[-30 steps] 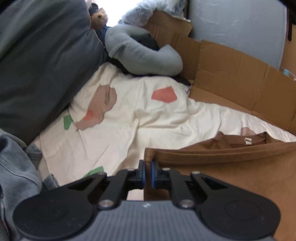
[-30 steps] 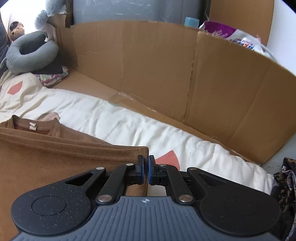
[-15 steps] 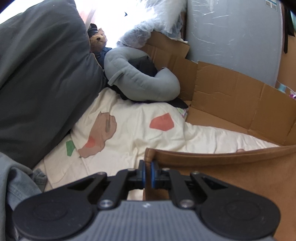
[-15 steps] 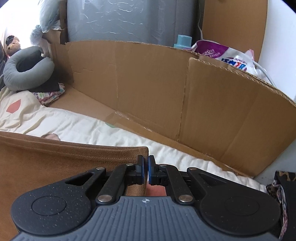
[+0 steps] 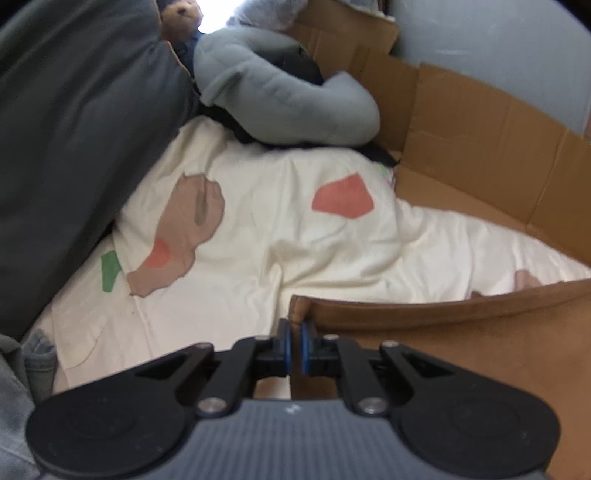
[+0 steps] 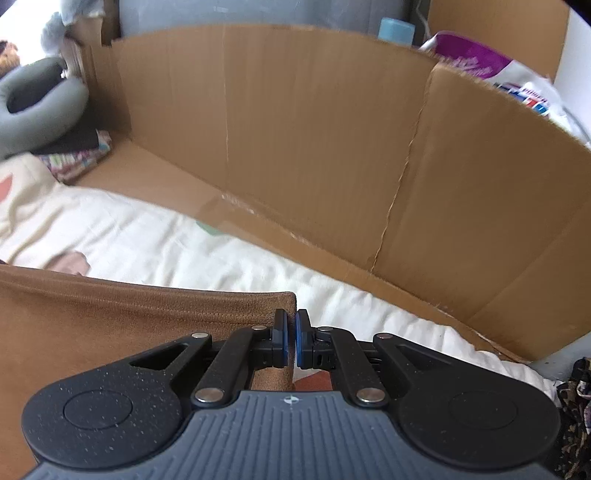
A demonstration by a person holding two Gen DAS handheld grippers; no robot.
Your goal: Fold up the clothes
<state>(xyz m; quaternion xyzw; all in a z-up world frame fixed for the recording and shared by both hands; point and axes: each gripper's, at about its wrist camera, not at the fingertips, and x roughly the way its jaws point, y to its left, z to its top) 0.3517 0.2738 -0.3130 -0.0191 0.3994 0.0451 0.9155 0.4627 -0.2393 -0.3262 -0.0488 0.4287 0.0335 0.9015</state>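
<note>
A brown shirt is held up by its hem over a cream bedsheet. My left gripper is shut on the shirt's left corner. In the right wrist view the same brown shirt stretches off to the left, and my right gripper is shut on its right corner. The hem runs taut between the two grippers. The shirt's lower part is hidden below the grippers.
A cardboard wall borders the far side of the bed. A grey neck pillow and a teddy bear lie at the head end. A dark grey cushion is at the left. Jeans lie at the lower left.
Both grippers have lifted the shirt's hem and carried it forward over the bed; the collar and label seen one second ago are now hidden behind the raised fabric.
</note>
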